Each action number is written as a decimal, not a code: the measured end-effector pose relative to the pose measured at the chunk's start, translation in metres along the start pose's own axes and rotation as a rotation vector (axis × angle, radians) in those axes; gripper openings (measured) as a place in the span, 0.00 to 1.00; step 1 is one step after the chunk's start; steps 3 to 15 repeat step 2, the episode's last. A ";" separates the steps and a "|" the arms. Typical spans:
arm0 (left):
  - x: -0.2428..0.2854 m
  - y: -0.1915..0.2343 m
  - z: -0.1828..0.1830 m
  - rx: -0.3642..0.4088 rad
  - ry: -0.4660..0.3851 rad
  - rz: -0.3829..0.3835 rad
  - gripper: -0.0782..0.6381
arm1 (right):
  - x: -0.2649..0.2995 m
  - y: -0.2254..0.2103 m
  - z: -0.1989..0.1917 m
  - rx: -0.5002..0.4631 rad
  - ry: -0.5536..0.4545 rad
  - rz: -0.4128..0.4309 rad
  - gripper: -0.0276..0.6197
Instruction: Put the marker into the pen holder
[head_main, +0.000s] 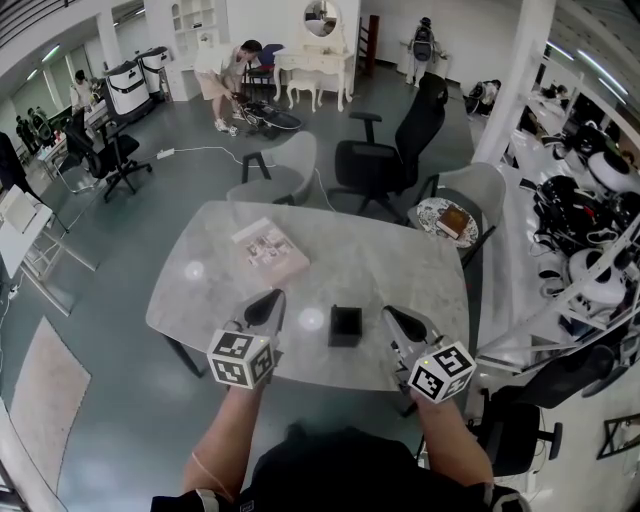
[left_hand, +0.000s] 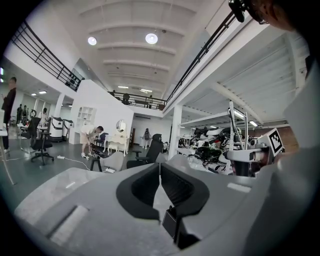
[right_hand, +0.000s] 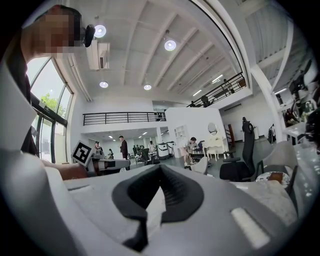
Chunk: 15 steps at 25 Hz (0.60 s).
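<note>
Left gripper (head_main: 276, 297) and right gripper (head_main: 389, 312), jaws together and empty, flank the pen holder (head_main: 345, 325) at nine and three o'clock. We see no marker and judge it already inside.

A large open hall has a glossy grey floor (head_main: 130, 250), white walls and a white column (head_main: 512, 90). A pale marble tabletop (head_main: 390, 265) stands in the middle, with a grey chair (head_main: 285, 170) and a black office chair (head_main: 395, 145) on its far side. A white dressing table (head_main: 318, 65) with an oval mirror (head_main: 320, 18) stands by the far wall. Overhead, round lamps (left_hand: 151, 38) light a high white ceiling, a railed balcony (right_hand: 120, 118) runs along the upper level, and tall windows (right_hand: 47, 100) let in daylight on one side.
</note>
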<state>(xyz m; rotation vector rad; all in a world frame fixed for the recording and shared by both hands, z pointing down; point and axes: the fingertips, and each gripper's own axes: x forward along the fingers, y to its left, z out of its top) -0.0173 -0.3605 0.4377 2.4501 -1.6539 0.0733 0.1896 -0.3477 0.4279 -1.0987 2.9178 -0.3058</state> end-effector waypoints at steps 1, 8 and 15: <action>0.001 -0.002 -0.001 0.000 0.000 -0.001 0.14 | -0.002 -0.001 0.000 0.001 -0.001 0.000 0.05; 0.002 -0.005 -0.002 0.000 0.001 -0.002 0.13 | -0.003 -0.003 0.000 0.001 -0.002 0.000 0.05; 0.002 -0.005 -0.002 0.000 0.001 -0.002 0.13 | -0.003 -0.003 0.000 0.001 -0.002 0.000 0.05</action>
